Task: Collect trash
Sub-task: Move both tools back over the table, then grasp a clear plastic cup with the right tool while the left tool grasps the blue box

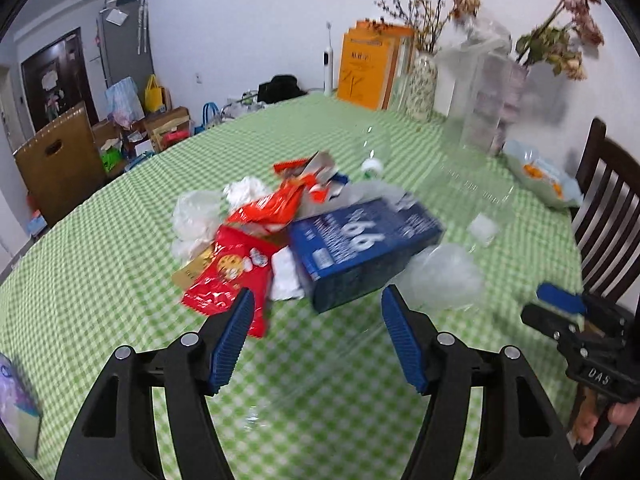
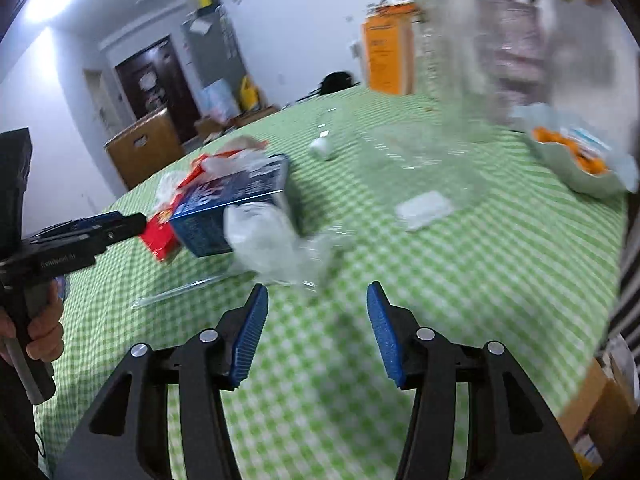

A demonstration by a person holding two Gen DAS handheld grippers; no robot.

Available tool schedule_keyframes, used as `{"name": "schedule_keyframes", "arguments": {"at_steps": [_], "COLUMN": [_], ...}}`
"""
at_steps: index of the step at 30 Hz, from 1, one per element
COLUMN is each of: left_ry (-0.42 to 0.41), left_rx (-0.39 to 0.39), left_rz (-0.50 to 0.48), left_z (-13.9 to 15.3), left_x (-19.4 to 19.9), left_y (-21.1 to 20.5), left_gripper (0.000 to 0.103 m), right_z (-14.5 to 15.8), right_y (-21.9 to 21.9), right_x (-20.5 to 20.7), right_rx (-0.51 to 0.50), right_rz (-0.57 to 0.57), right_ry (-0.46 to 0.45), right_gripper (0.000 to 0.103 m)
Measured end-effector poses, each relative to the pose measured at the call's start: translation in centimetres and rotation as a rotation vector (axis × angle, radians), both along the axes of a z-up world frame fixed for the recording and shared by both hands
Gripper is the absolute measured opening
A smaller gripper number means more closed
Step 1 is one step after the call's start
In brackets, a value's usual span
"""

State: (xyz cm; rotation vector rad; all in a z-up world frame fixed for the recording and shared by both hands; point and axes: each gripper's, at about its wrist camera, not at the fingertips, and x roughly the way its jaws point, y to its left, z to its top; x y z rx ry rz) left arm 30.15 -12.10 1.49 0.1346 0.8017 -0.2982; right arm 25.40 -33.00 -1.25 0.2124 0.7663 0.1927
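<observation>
A pile of trash lies on the green checked tablecloth (image 1: pixel 100 272): a blue carton (image 1: pixel 360 248), red snack wrappers (image 1: pixel 232 276), white crumpled tissue (image 1: pixel 244 190) and clear plastic bags (image 1: pixel 444 276). My left gripper (image 1: pixel 316 300) is open and empty, just short of the carton and red wrapper. My right gripper (image 2: pixel 318 294) is open and empty, just short of the crumpled clear plastic (image 2: pixel 268 236) beside the blue carton (image 2: pixel 232 208). The right gripper also shows in the left wrist view (image 1: pixel 560 300), and the left gripper in the right wrist view (image 2: pixel 120 220).
A white bottle cap (image 1: pixel 372 166) and a small white plastic piece (image 2: pixel 424 208) lie on the cloth. Vases with dried flowers (image 1: pixel 424 84), an orange box (image 1: pixel 368 68) and a snack bowl (image 2: pixel 576 160) stand at the back. A dark chair (image 1: pixel 612 208) is at the right edge.
</observation>
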Motion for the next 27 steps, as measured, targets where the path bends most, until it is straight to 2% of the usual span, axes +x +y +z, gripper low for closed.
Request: {"name": "schedule_keyframes", "arguments": {"at_steps": [3,9,11,12,13,15,22,27], "left_ry": [0.014,0.03,0.034,0.042,0.048,0.051,0.034,0.058], "left_rx": [0.005,-0.031,-0.034,-0.039,-0.04,-0.045,-0.047,-0.109], "left_rz": [-0.01,-0.024,-0.033,-0.041,-0.048,-0.06,-0.086,-0.096], "left_z": [-0.6,-1.4,-1.7,-2.0,-2.2,-2.5,-3.3,-4.0], "left_x": [0.6,1.4,1.5,1.6,1.8,2.1,3.7,4.2], "left_y": [0.6,1.8,1.9,1.9,1.8,1.8,-0.4,-2.0], "left_gripper": [0.063,0.063,0.063,0.063,0.063,0.063,0.063,0.054], "right_z": [0.0,0.3,-0.6,-1.2,-1.2,-0.6,4.7,5.2], "right_y": [2.0,4.9,5.4,5.4,5.1,4.7,0.4,-2.4], "right_x": [1.7,4.7,6.3,6.9,7.0,6.5,2.1,0.1], "right_rx": [-0.038,-0.114,-0.125,-0.118,-0.099,-0.064,-0.028,-0.027], "right_rz": [0.04,0.093,0.105,0.113,0.111,0.111,0.005,-0.065], "right_ry": [0.007,-0.004,0.03,0.065,0.084,0.068,-0.067,-0.077], "right_gripper": [0.059,0.059,0.052,0.03,0.021,0.017,0.015,0.015]}}
